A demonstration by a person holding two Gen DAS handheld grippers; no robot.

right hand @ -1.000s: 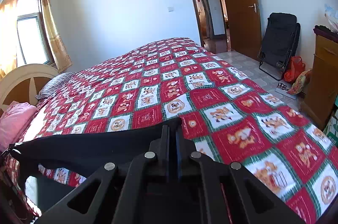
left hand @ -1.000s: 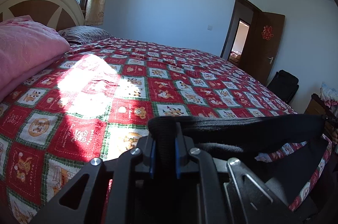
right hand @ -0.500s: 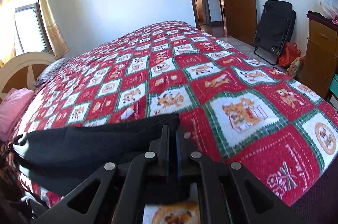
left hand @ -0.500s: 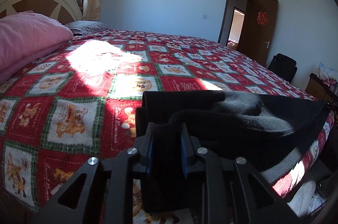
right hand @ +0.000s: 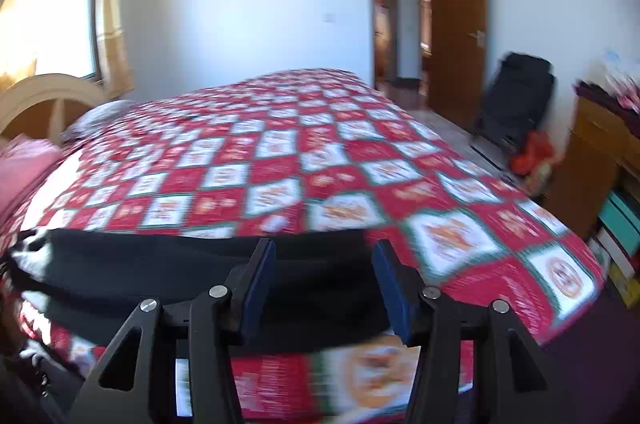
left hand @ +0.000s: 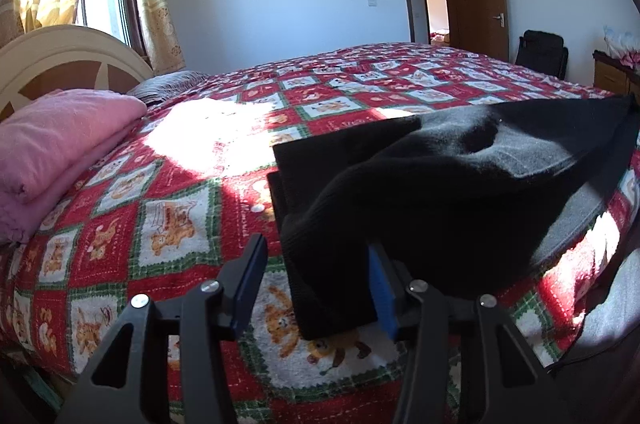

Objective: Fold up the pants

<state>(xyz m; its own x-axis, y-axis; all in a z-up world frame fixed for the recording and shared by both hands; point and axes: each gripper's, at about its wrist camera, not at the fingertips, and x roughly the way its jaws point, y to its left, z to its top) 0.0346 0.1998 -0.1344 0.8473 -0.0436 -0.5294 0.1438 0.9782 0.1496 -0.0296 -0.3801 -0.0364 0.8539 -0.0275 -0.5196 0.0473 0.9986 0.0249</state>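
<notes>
The black pants (left hand: 448, 184) lie folded on the red patterned quilt (left hand: 168, 224) near the bed's front edge. My left gripper (left hand: 316, 280) is open, its fingers spread, with a ribbed end of the pants lying loose between them, against the right blue pad (left hand: 382, 298). In the right wrist view the pants (right hand: 168, 272) stretch leftward along the bed edge. My right gripper (right hand: 324, 280) is open, its jaws wide apart over the pants' near end.
A pink folded blanket (left hand: 52, 148) and a cream headboard (left hand: 60, 60) are at the left. An open brown door (right hand: 456, 28), a black folding chair (right hand: 512, 96) and a wooden cabinet (right hand: 592, 160) stand at the right, beyond the bed.
Both grippers lowered the pants onto the quilt, then opened and let go. The right wrist view is blurred from motion.
</notes>
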